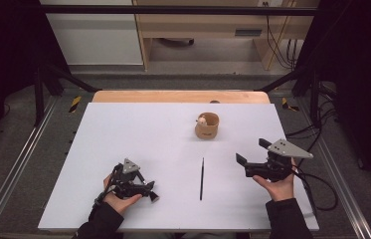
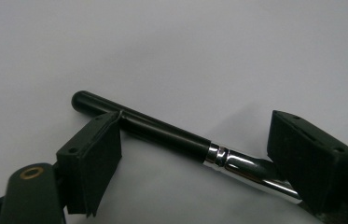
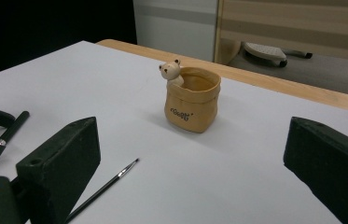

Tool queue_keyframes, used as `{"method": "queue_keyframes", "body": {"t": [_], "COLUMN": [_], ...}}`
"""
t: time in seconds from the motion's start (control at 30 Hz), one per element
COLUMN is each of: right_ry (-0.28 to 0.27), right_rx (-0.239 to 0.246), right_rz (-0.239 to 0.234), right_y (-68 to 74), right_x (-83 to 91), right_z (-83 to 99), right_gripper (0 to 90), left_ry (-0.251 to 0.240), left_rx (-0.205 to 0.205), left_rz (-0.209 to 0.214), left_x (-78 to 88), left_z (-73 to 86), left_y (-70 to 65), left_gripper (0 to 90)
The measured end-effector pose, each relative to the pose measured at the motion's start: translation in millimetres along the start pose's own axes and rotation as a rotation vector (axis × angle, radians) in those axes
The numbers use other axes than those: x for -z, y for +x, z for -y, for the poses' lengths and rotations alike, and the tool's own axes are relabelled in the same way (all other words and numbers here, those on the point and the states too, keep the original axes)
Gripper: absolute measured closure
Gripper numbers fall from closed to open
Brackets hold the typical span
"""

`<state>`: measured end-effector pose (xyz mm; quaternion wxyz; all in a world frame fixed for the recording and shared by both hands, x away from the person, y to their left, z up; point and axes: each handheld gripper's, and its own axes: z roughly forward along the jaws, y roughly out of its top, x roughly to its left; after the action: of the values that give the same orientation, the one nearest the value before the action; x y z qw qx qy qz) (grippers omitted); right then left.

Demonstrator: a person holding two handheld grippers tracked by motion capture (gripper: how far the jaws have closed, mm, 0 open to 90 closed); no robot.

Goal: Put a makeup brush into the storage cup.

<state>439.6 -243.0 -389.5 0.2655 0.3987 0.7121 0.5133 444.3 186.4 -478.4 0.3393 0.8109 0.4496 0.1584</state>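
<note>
A thick black-handled brush with a silver ferrule lies on the white board across my left gripper. Its handle runs past the tip of one pad and its ferrule goes under the other. The jaws stand wide and do not clamp it. In the high view this gripper is low at the front left, held in a hand. My right gripper is at the right, open and with nothing between its pads, facing a tan pot with a small bear figure. A thin brush lies between the hands.
The tan pot stands right of centre toward the back. A wooden table edge runs behind the board. Dark frame posts and cables flank the table on both sides.
</note>
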Motion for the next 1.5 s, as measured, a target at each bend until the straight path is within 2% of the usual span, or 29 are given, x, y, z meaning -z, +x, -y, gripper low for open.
{"method": "queue_keyframes", "body": {"t": [0.1, 0.4, 0.8, 1.1, 1.5], "right_ry": [0.001, 0.002, 0.003, 0.001, 0.001], "right_rx": [-0.001, -0.001, -0.001, -0.001, -0.001], "right_rz": [0.001, 0.0, 0.001, 0.001, 0.002], "right_y": [0.2, 0.0, 0.2, 0.2, 0.0], "right_x": [-0.4, -0.2, -0.7, -0.4, -0.3], "right_z": [0.1, 0.1, 0.2, 0.2, 0.2], "right_gripper": [4.3, 4.4, 4.4, 4.5, 4.5], "left_ry": [0.0, 0.012, 0.032, 0.048, 0.062], "left_rx": [-0.002, -0.018, -0.003, -0.019, -0.028], "left_rz": [0.001, 0.039, 0.064, 0.099, 0.112], "left_x": [1.0, 4.0, 7.0, 8.5, 9.6], "left_z": [-0.1, -0.9, -2.3, -3.2, -4.1], "left_y": [0.4, -1.3, 1.3, 1.8, 2.2], "left_gripper": [20.9, 34.1, 48.7, 58.6, 65.4]}}
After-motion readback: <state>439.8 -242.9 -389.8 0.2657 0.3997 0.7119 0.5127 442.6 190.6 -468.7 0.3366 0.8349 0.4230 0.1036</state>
